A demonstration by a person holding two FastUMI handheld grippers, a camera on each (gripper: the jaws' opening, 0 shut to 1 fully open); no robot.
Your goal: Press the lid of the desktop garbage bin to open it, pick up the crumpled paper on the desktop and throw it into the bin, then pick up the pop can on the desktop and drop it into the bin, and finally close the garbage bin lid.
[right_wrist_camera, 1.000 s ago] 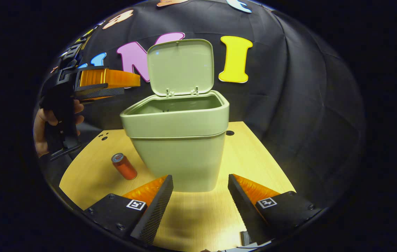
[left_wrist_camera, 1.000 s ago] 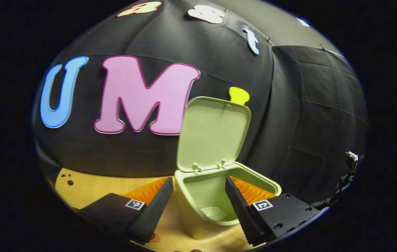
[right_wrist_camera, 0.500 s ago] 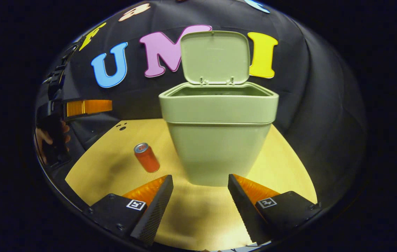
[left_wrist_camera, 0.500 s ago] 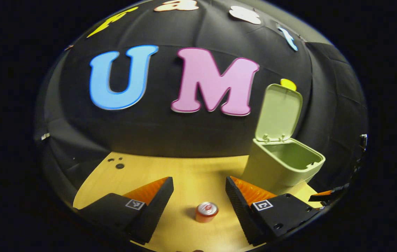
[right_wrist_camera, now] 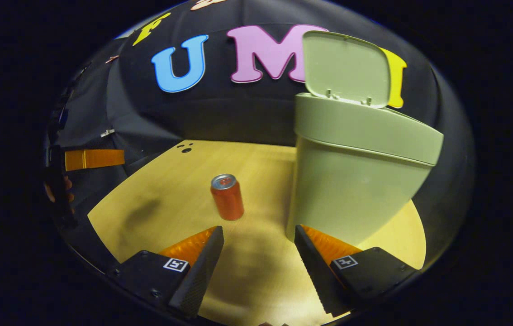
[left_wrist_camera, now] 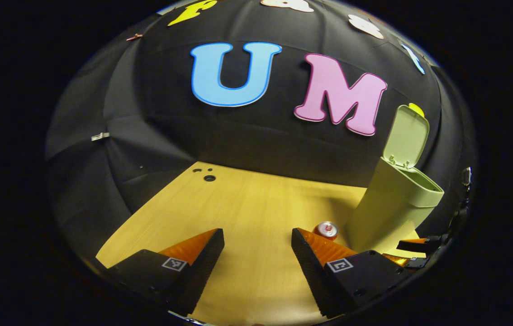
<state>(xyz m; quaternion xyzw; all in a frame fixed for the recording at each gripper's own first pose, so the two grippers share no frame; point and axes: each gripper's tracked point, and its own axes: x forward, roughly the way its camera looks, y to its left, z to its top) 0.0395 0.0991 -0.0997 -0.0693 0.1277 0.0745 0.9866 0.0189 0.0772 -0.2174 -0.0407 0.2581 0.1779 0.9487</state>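
Note:
The pale green bin (right_wrist_camera: 351, 181) stands on the wooden desktop (right_wrist_camera: 170, 203) with its lid (right_wrist_camera: 347, 68) raised upright. A red pop can (right_wrist_camera: 227, 197) stands upright left of the bin, a short way ahead of my open right gripper (right_wrist_camera: 258, 253), which holds nothing. In the left gripper view the bin (left_wrist_camera: 387, 213) is at the far right, lid (left_wrist_camera: 406, 136) up. The can (left_wrist_camera: 326, 229) peeks out just beyond the right finger of my open, empty left gripper (left_wrist_camera: 258, 253).
A hand (right_wrist_camera: 55, 192) holds the left gripper (right_wrist_camera: 93, 158) at the left edge of the right gripper view. The right gripper (left_wrist_camera: 419, 246) shows low beside the bin in the left gripper view. Small holes (left_wrist_camera: 209, 177) mark the desktop's far corner.
The left gripper has drawn back from over the bin and swung left, so bin and can now sit to its right. The right gripper has turned left, bringing the can nearer its middle.

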